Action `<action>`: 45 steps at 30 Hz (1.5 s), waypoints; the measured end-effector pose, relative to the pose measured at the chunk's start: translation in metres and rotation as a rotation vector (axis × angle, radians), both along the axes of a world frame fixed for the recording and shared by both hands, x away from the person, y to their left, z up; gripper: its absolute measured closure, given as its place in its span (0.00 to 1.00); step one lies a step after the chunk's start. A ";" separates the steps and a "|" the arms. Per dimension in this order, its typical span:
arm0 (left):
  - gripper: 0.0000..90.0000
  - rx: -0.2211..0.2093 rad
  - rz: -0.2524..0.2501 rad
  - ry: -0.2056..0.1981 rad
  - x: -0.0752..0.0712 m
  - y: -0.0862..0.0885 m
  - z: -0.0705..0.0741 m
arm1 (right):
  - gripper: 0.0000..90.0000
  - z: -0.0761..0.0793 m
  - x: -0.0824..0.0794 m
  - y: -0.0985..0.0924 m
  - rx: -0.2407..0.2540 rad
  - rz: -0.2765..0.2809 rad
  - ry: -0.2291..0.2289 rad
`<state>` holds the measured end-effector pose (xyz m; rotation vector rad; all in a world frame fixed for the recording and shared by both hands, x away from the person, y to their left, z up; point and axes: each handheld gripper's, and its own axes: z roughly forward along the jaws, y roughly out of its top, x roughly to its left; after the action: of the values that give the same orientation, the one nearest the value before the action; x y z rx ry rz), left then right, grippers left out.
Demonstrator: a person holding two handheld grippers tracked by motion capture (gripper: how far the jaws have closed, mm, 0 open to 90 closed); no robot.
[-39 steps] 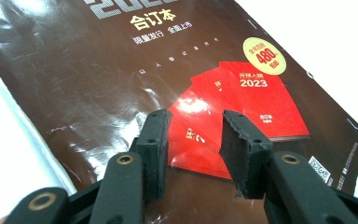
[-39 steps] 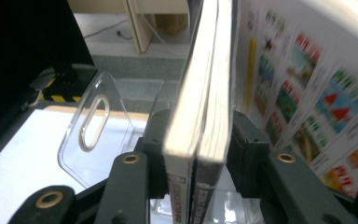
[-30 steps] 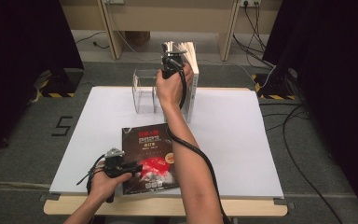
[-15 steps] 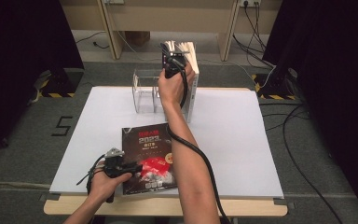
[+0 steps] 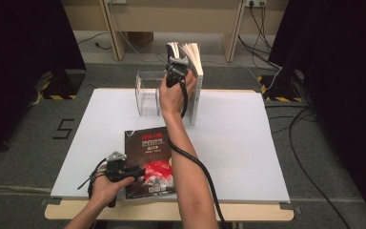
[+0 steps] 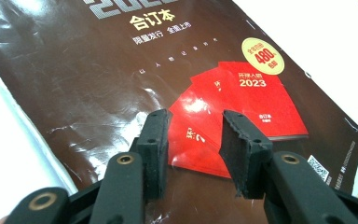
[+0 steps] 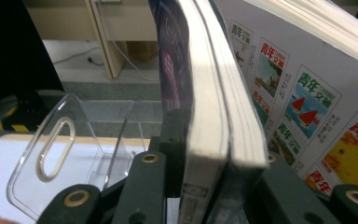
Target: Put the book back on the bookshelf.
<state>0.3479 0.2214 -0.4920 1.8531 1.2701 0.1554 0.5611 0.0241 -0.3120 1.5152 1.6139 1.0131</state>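
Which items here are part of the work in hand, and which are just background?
In use: right claw gripping upright book; second upright book; clear rack; dark magazine under left claw.
Background: floor cables; wooden bench.

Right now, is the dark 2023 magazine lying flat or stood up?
Flat. The dark magazine lies cover-up on the white table; the left gripper sits open over its red artwork.

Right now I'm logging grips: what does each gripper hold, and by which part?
The right gripper clamps an upright book by its page edge, beside the clear rack. The left gripper holds nothing, its jaws open over the dark magazine.
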 end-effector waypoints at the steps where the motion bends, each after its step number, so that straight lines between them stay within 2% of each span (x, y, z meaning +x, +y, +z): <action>1: 0.68 -0.001 0.002 0.000 0.000 0.000 0.000 | 0.83 0.001 0.000 -0.001 0.016 0.007 0.012; 3: 0.68 0.002 0.002 -0.003 0.000 -0.001 0.000 | 0.79 0.002 0.000 -0.003 0.009 0.021 0.028; 4: 0.68 0.003 0.002 -0.003 0.000 -0.001 0.000 | 0.76 0.003 -0.001 -0.005 0.026 0.026 0.029; 7: 0.68 -0.001 0.005 -0.001 0.000 -0.001 0.000 | 0.70 0.006 -0.005 -0.011 0.036 0.053 0.025; 13: 0.67 0.006 0.017 -0.004 0.000 0.000 0.000 | 0.66 0.007 -0.015 -0.017 0.043 0.098 0.035; 16: 0.66 0.009 0.014 -0.002 0.000 0.001 0.001 | 0.65 0.007 -0.019 -0.019 0.059 0.117 0.048; 18: 0.66 0.009 0.022 -0.011 -0.001 0.001 0.001 | 0.65 0.006 -0.022 -0.021 0.051 0.122 0.039; 23: 0.64 0.008 0.029 -0.019 0.000 0.002 0.004 | 0.64 0.006 -0.030 -0.024 0.096 0.155 0.053; 26: 0.63 0.008 0.036 -0.023 0.000 0.003 0.005 | 0.64 0.006 -0.034 -0.025 0.094 0.161 0.047; 30: 0.63 0.007 0.041 -0.024 0.000 0.004 0.006 | 0.64 0.005 -0.039 -0.026 0.086 0.170 0.060; 36: 0.62 0.005 0.054 -0.030 0.001 0.007 0.008 | 0.64 0.007 -0.047 -0.030 0.097 0.191 0.046; 45: 0.62 0.009 0.072 -0.039 0.002 0.009 0.009 | 0.63 0.007 -0.060 -0.042 0.121 0.229 0.055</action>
<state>0.3498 0.2302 -0.4826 1.8045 1.3122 0.2352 0.5007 -0.0178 -0.3050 1.4709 1.8252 1.2229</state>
